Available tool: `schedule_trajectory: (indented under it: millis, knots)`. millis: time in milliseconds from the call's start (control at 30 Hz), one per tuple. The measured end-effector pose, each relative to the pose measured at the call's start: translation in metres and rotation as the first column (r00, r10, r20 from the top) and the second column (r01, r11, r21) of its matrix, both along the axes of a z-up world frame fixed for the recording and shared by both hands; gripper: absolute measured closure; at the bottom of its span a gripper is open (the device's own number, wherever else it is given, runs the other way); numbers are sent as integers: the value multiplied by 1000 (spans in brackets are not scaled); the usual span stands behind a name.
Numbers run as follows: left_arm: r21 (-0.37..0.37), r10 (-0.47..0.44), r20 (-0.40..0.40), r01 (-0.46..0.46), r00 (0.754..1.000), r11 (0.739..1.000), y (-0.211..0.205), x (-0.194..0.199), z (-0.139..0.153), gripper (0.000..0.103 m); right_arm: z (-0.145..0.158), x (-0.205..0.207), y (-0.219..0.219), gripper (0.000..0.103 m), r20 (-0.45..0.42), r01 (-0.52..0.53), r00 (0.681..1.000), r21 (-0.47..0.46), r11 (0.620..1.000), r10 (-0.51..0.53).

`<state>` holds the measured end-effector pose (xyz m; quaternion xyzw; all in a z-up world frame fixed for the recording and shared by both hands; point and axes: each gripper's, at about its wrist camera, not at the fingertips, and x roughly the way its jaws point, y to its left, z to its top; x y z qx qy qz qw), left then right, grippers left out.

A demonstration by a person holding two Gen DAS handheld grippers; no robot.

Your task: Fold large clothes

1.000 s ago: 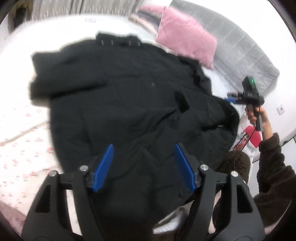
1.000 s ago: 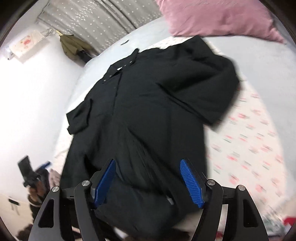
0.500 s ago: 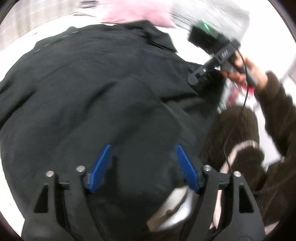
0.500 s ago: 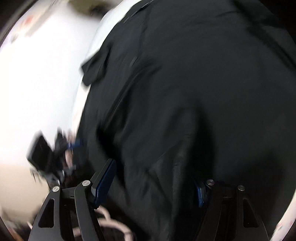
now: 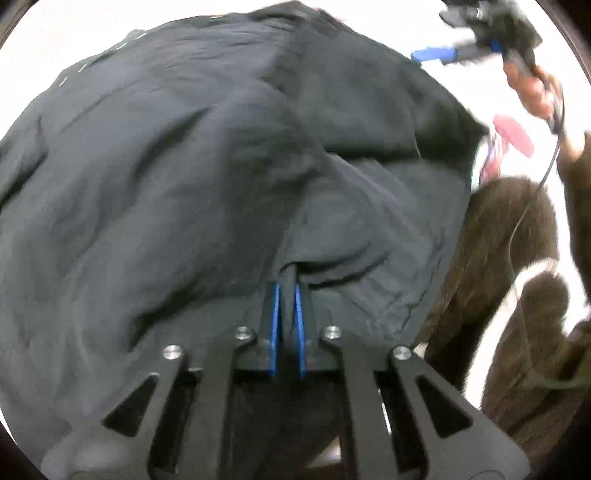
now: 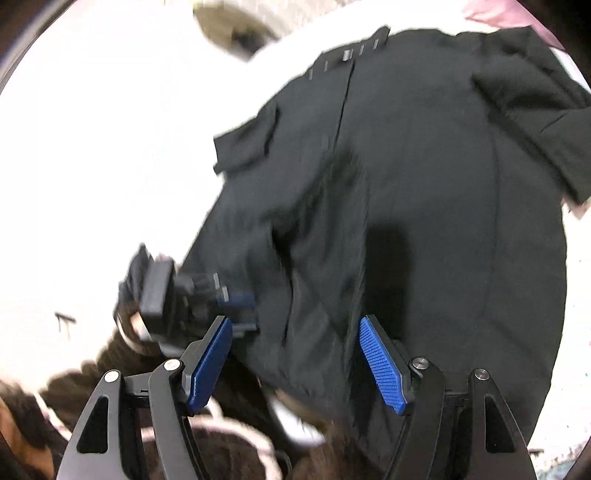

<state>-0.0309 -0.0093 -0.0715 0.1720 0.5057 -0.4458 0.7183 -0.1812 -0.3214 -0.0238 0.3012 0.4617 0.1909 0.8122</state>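
A large black coat [image 5: 177, 177] lies spread on a white bed and fills both views [image 6: 424, 192]. My left gripper [image 5: 286, 291] is shut on a fold of the coat's near hem, which bunches between its blue pads. It also shows in the right wrist view [image 6: 236, 299], at the coat's left hem. My right gripper [image 6: 295, 354] is open, its blue pads wide apart above the coat's near hem, holding nothing. It shows far off in the left wrist view [image 5: 436, 55], held by a hand.
The white bed sheet [image 6: 92, 155] lies left of the coat. A pink pillow [image 6: 491, 9] sits at the far edge. The person's brown fleece clothing [image 5: 517, 236] is close by the near side. A red object [image 5: 515, 134] lies by the bed's edge.
My left gripper has moved down to the coat's hem and closed on it. My right gripper has dropped toward the hem too and stays open.
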Motion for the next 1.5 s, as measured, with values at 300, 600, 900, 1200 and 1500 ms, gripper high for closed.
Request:
schedule_trajectory:
  millis: [300, 600, 900, 1200, 1500]
  knots:
    - [-314, 64, -67, -81, 996, 946, 58, 0, 82, 95, -60, 51, -56, 82, -180, 273, 948, 42, 961, -261]
    - [-277, -77, -131, 38, 988, 960, 42, -10, 77, 93, -89, 57, 135, 83, -345, -382, 866, 8, 924, 362]
    - [-204, -229, -114, 203, 967, 958, 20, -20, 63, 63, -42, 55, 79, 73, -260, -209, 949, -102, 973, 176]
    - [-30, -41, -204, 35, 978, 999, -10, 24, -13, 47, -14, 126, 81, 42, -120, -9, 993, -205, 979, -16]
    - [49, -48, -15, 49, 999, 998, 10, 1, 25, 25, -40, 191, 114, 35, -77, 97, 987, -414, 905, -141]
